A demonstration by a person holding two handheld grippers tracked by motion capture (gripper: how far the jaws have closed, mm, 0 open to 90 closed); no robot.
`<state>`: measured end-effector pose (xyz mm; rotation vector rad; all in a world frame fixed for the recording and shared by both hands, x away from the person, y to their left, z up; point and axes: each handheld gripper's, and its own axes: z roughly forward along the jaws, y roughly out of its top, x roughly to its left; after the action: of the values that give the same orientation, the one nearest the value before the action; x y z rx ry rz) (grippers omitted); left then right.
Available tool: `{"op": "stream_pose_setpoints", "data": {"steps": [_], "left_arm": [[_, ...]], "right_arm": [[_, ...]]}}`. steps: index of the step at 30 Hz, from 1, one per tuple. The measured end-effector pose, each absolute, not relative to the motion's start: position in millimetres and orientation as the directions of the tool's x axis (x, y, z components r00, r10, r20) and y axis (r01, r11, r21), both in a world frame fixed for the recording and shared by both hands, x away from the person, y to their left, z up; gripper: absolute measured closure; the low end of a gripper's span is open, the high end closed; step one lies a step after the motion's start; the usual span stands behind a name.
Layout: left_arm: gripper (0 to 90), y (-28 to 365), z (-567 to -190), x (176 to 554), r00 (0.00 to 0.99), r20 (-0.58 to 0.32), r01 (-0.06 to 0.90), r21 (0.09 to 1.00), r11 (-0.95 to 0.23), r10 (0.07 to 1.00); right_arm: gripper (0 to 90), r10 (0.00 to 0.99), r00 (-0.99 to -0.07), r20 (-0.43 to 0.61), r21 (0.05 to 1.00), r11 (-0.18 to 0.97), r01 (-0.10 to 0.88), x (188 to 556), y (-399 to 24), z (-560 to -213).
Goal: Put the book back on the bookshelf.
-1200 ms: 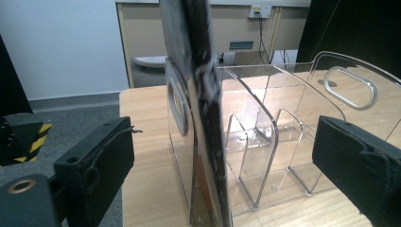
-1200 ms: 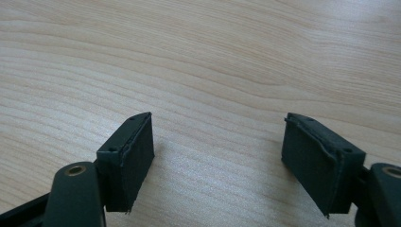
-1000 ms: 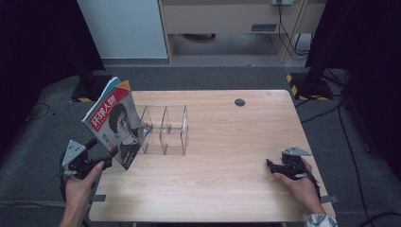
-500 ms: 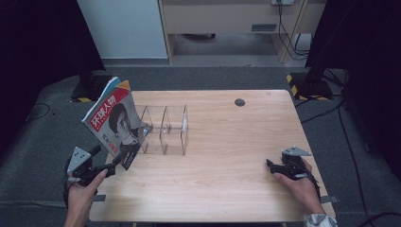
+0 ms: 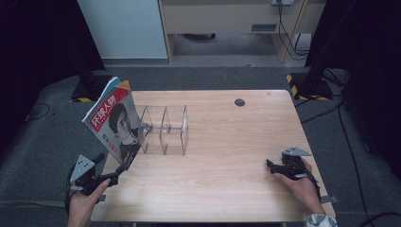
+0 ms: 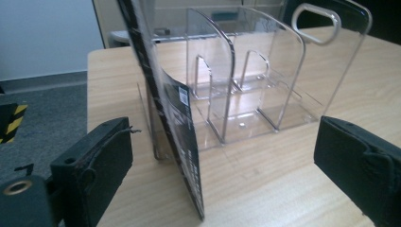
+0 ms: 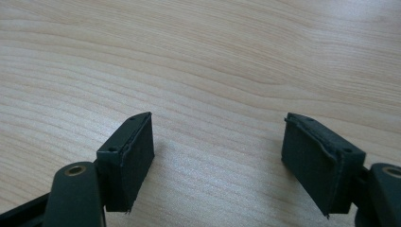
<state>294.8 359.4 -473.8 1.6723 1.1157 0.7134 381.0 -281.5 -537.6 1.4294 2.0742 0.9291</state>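
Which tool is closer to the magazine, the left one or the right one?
The left. The left tool sits right at the leaning magazine's bottom corner, jaws open around its lower edge. The right tool rests far across the table, open over bare wood.

Red/white mag cover (image 5: 115,125), clear rack (image 5: 165,130), light wood table (image 5: 227,179).

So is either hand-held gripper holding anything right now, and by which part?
Nothing is held. The left hand-held gripper stands open around the magazine's lower corner, pads clear of it. The right hand-held gripper is open over bare table.
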Motion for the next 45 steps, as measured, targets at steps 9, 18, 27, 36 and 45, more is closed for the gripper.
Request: {"op": "stream_pose_setpoints", "data": {"steps": [9, 18, 27, 36, 45], "left_arm": [[4.2, 350, -474, 287, 0.455, -0.009, 0.340, 0.926, -0.164, 0.891], [4.0, 335, -472, 294, 0.492, -0.002, 0.344, 0.919, -0.193, 0.871], [3.2, 294, -471, 312, 0.582, 0.006, 0.356, 0.897, -0.262, 0.813], [3.2, 257, -469, 329, 0.657, 0.061, 0.344, 0.862, -0.371, 0.751], [3.3, 222, -474, 351, 0.697, 0.075, 0.342, 0.839, -0.422, 0.713]], "right_arm": [[26.1, 0.933, -0.360, 0.008, 0.742, 0.236, 0.627, 381, -282, -538], [26.1, 0.933, -0.360, 0.009, 0.742, 0.235, 0.628, 381, -282, -538], [26.1, 0.932, -0.361, 0.007, 0.742, 0.237, 0.627, 381, -282, -538], [26.1, 0.932, -0.363, 0.008, 0.742, 0.238, 0.627, 381, -282, -538], [26.0, 0.932, -0.363, 0.008, 0.742, 0.238, 0.627, 381, -282, -538]]}}
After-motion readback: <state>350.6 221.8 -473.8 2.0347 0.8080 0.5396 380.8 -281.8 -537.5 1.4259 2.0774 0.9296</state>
